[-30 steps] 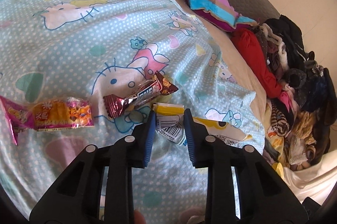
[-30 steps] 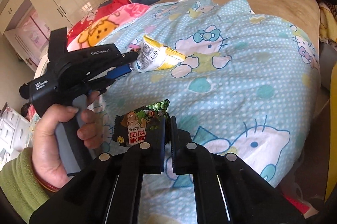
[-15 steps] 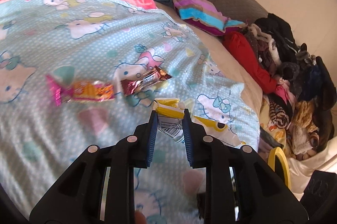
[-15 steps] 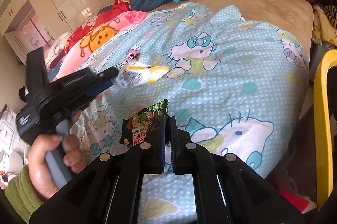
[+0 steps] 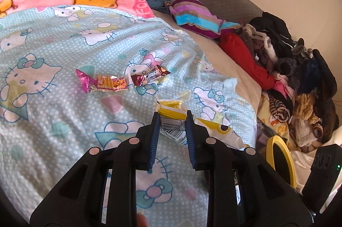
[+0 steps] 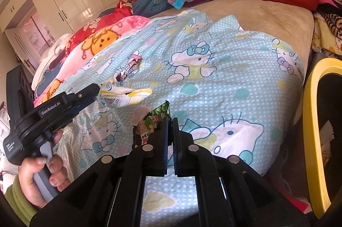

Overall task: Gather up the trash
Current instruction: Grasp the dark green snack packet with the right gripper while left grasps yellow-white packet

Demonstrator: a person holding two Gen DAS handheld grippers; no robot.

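Jaws: left gripper (image 5: 172, 118) clamps yellow wrapper (image 5: 171, 127); right gripper (image 6: 170, 123) pinches green packet (image 6: 152, 120).
Risk: thin edge-grips (flimsy foil) could slip before reaching bin (image 6: 310, 120), frame right.

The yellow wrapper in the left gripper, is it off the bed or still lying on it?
Off the bed: the yellow wrapper hangs from the left gripper above the blanket.

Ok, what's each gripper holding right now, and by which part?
Left gripper: yellow-and-white wrapper, pinched at its barcode end. Right gripper: green-and-black snack packet, clamped at its right edge.
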